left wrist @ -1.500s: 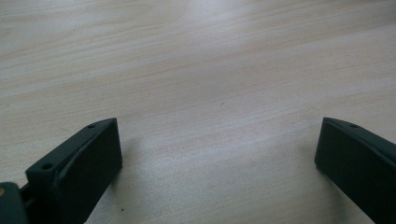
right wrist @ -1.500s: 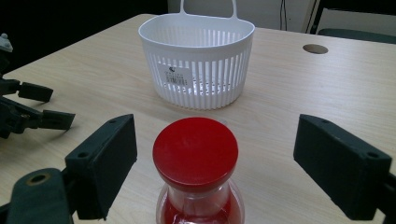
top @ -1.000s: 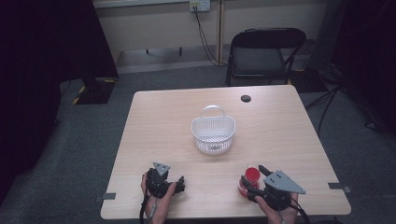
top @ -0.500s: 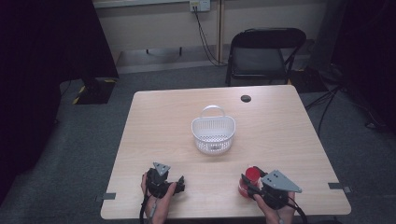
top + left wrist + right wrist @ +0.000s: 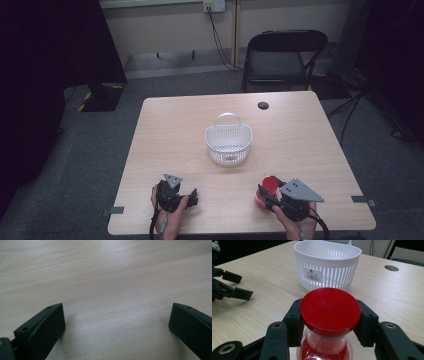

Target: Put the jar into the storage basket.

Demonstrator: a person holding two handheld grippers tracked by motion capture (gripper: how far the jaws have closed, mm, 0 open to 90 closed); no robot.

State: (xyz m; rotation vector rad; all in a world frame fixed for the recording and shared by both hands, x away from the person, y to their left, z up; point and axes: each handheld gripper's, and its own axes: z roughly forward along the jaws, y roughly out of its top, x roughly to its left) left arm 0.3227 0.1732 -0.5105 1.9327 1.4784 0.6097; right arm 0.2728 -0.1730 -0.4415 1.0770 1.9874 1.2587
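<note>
**A grip high on the cap is where this could slip**

We have the red-capped bottle (image 5: 329,315) standing on the counter (image 5: 300,130) at its near right, and our right tool (image 5: 329,322) has just been closing its jaws onto it; the pads now pinch it just under the wide red cap, at the neck. That is the risk we see. The hold sits high on a bottle whose body, full of red contents, hangs below, so when we lift it may swing or tilt between the pads. The cap overhangs the pads, which may help catch it, but a smooth clear neck could still slide.

The white basket (image 5: 228,142) stands in the middle of the counter, farther off and to the left. If the bottle goes there, we judge that a low carry could knock its rim or handle and shove the light basket away.

Our left tool (image 5: 175,192) rests at the near left with its jaws spread wide over bare wood, pinching nothing, well apart from the bottle, so it cannot steady the basket from there.
</note>
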